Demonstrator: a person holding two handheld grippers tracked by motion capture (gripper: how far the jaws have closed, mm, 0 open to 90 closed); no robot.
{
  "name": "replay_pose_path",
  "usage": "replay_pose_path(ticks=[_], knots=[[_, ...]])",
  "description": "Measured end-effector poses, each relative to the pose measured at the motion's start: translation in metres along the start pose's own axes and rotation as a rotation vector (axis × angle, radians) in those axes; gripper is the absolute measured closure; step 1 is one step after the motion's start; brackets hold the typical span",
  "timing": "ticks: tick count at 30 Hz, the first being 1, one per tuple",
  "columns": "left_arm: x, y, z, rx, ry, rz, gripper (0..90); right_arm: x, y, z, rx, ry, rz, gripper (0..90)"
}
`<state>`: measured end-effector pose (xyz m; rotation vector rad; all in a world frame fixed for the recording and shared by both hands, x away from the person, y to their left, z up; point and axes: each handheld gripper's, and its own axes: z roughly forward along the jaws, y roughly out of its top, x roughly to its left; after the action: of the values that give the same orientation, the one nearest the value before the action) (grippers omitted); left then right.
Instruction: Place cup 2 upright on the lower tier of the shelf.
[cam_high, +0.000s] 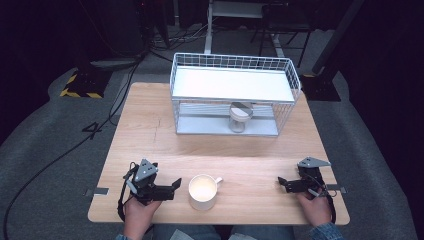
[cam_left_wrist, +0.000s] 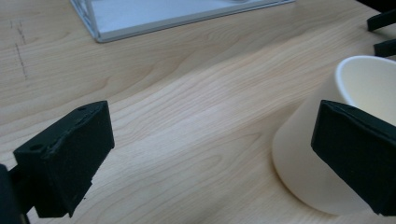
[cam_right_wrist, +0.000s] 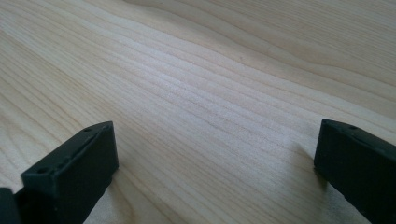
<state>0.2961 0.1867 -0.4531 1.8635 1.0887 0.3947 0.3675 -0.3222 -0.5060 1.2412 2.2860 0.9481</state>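
Cream mug (cam_high: 203, 191) at lower centre of the high view, handle toward the upper right, just beside the left gripper (cam_high: 172, 187), jaws spread wide and empty. Right gripper (cam_high: 283, 183) at lower right, likewise wide, resting well apart over bare table (cam_high: 240, 150). Best grasped by straddling the mug's wall squarely, closing gently to avoid tipping.

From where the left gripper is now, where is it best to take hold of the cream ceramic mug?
Probably the body wall of the cream ceramic mug, coming from its left. The mug stands upright and the open left gripper already points at that side, one jaw beside the wall. The small handle sticks out far-right, away from it.
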Motion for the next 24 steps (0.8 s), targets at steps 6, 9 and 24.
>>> replay_pose_path(ticks=[6,9,24], knots=[[-0.015,0.001,-0.004,-0.009,-0.030,0.021,0.0,0.000,0.000,0.000,0.000,0.000,0.000,0.0],[-0.021,0.001,-0.005,-0.014,-0.048,0.025,0.0,0.000,0.000,0.000,0.000,0.000,0.000,0.0],[-0.050,0.001,0.007,0.003,-0.161,0.084,0.0,0.000,0.000,0.000,0.001,-0.002,0.001,0.0]])
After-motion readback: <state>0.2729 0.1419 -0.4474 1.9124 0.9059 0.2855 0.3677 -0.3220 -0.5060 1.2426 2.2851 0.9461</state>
